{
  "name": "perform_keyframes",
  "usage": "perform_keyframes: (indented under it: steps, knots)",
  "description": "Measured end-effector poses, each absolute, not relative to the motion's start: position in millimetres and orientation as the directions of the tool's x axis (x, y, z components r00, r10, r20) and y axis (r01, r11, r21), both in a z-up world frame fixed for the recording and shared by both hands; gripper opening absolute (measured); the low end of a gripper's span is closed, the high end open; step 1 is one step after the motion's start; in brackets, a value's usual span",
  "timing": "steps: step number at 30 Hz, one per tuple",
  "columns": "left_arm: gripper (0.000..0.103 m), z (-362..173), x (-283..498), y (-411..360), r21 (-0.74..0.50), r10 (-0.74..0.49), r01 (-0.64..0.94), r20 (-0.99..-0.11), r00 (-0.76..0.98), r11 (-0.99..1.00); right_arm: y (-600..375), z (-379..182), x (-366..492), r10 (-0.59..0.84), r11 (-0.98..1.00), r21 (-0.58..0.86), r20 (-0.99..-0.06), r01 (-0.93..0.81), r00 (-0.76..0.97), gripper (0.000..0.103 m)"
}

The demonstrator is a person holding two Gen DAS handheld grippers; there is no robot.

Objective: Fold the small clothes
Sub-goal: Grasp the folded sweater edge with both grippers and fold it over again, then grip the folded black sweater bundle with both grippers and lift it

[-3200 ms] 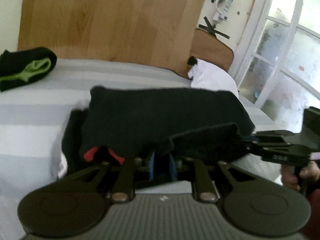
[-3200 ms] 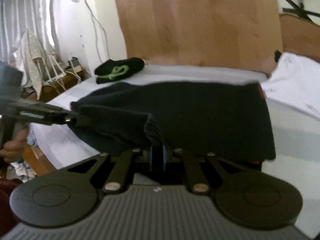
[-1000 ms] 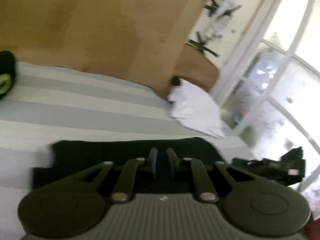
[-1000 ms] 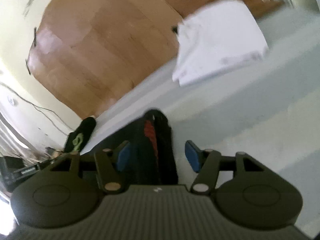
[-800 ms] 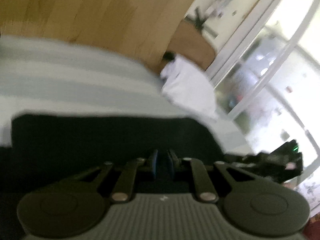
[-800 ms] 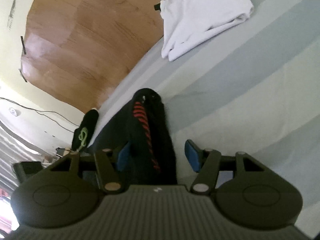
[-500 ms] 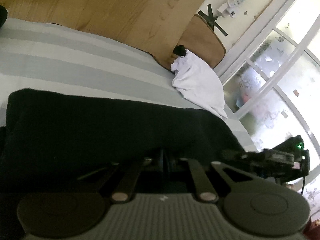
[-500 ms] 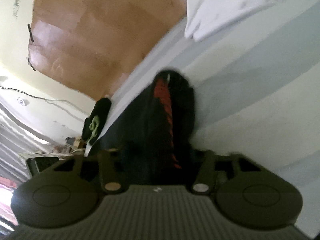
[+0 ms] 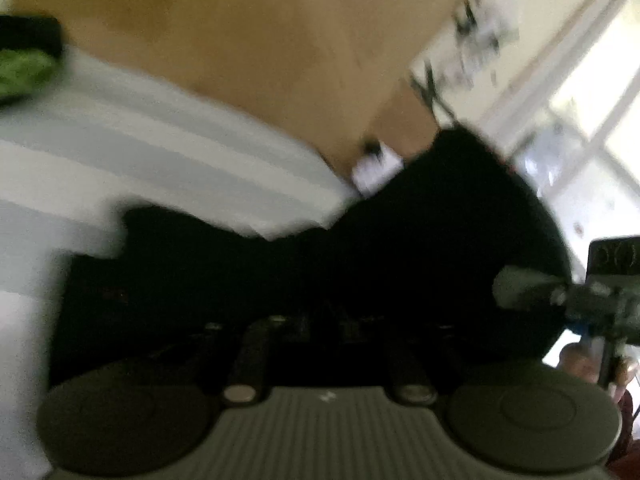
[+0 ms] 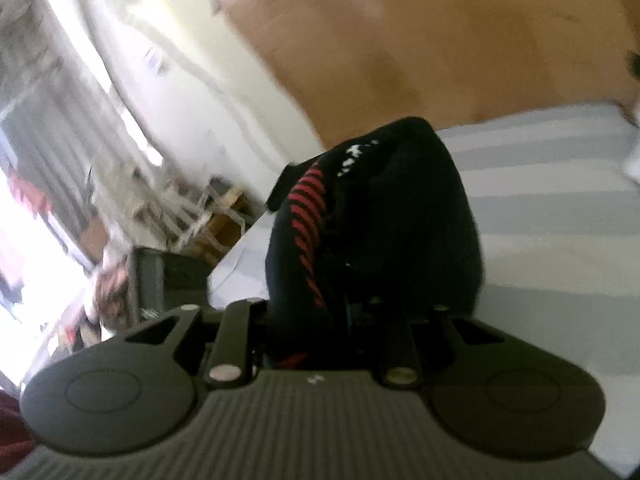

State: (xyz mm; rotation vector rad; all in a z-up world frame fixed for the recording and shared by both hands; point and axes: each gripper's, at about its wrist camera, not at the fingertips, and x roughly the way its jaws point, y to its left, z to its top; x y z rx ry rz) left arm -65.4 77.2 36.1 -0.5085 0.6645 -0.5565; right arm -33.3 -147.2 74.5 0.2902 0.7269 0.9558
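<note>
A black garment with red stripes (image 10: 372, 216) lies on the grey-striped bed (image 10: 552, 216). In the right wrist view my right gripper (image 10: 340, 312) is shut on the garment's end and lifts it into a hump. In the blurred left wrist view the same black garment (image 9: 280, 272) fills the middle, its right end raised. My left gripper (image 9: 324, 320) sits down on the cloth with its fingers close together and dark against it. The right gripper (image 9: 580, 300) shows at the right edge of that view.
A wooden headboard (image 9: 248, 52) stands behind the bed. A folded black and green garment (image 9: 24, 60) lies at the far left. A white folded cloth (image 9: 376, 168) lies at the far right by the window. Furniture and clutter (image 10: 168, 208) stand left of the bed.
My right gripper closed on the garment's end and lifted it up and leftward. My left gripper stayed down on the cloth. Both views blurred with motion.
</note>
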Motion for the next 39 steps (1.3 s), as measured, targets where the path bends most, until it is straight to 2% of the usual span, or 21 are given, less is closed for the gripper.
perform_keyframes:
  steps: [5,9,10,12,14,17,22,25,30,31,33,34,35,36,39]
  knots:
    - [0.031,44.4,-98.7,169.1,-0.626,-0.461,0.131,-0.401,0.791,0.769,-74.4,68.6,-20.0,0.805,0.546,0.476,-0.527,-0.69,0.273,0.027]
    - [0.037,47.1,-120.9,213.2,-0.673,-0.389,0.054,-0.358,0.849,0.737,-9.6,35.0,-11.2,0.723,0.56,0.391,-0.661,-0.73,0.201,0.032]
    - [0.039,49.6,-123.9,218.0,-0.681,-0.387,0.059,-0.339,0.858,0.73,-3.4,34.3,-15.8,0.738,0.534,0.36,-0.64,-0.765,0.214,0.035]
    - [0.043,54.6,-124.6,217.9,-0.683,-0.393,0.084,-0.311,0.865,0.725,2.9,38.1,-22.0,0.757,0.486,0.356,-0.628,-0.798,0.18,0.062]
    - [0.045,60.3,-118.4,207.9,-0.681,-0.42,0.127,-0.283,0.862,0.721,3.1,39.7,-27.4,0.766,0.462,0.368,-0.624,-0.807,0.154,0.079]
    - [0.045,69.1,-109.0,189.5,-0.651,-0.479,0.219,-0.252,0.841,0.727,-5.6,42.3,-45.2,0.764,0.434,0.294,-0.621,-0.852,0.175,0.081]
    - [0.036,66.1,-79.2,156.3,-0.582,-0.488,0.221,-0.352,0.799,0.782,-59.9,57.8,-54.1,0.878,0.299,0.436,-0.475,-0.849,0.065,0.08]
    - [0.029,53.3,-69.3,149.8,-0.504,-0.405,0.147,-0.454,0.793,0.851,-92.7,68.7,-52.5,0.912,0.308,0.454,-0.39,-0.836,0.124,0.074]
    - [0.032,38.1,-79.6,171.0,-0.575,-0.424,0.111,-0.446,0.788,0.811,-120.9,61.7,-28.5,0.894,0.42,0.538,-0.382,-0.731,0.232,0.038]
    - [0.033,39.0,-84.7,173.8,-0.571,-0.417,0.109,-0.444,0.793,0.814,-119.2,55.0,-26.1,0.898,0.412,0.567,-0.386,-0.713,0.211,0.036]
    - [0.033,41.0,-93.5,175.9,-0.563,-0.412,0.11,-0.443,0.796,0.819,-102.9,38.0,-32.5,0.897,0.382,0.585,-0.42,-0.715,0.136,0.034]
    - [0.033,42.3,-96.4,175.4,-0.554,-0.408,0.112,-0.447,0.796,0.825,-87.7,27.6,-36.9,0.874,0.401,0.564,-0.472,-0.722,0.117,0.034]
    - [0.033,42.1,-97.4,173.4,-0.539,-0.4,0.111,-0.455,0.796,0.835,-74.5,17.9,-43.0,0.84,0.436,0.52,-0.529,-0.734,0.124,0.021]
    - [0.033,40.7,-98.1,170.5,-0.521,-0.388,0.106,-0.469,0.793,0.847,-62.4,6.3,-50.2,0.804,0.469,0.458,-0.575,-0.755,0.15,0.002]
    - [0.033,37.0,-96.0,167.8,-0.515,-0.377,0.085,-0.496,0.782,0.853,-59.7,5.0,-49.9,0.813,0.468,0.475,-0.562,-0.745,0.152,0.002]
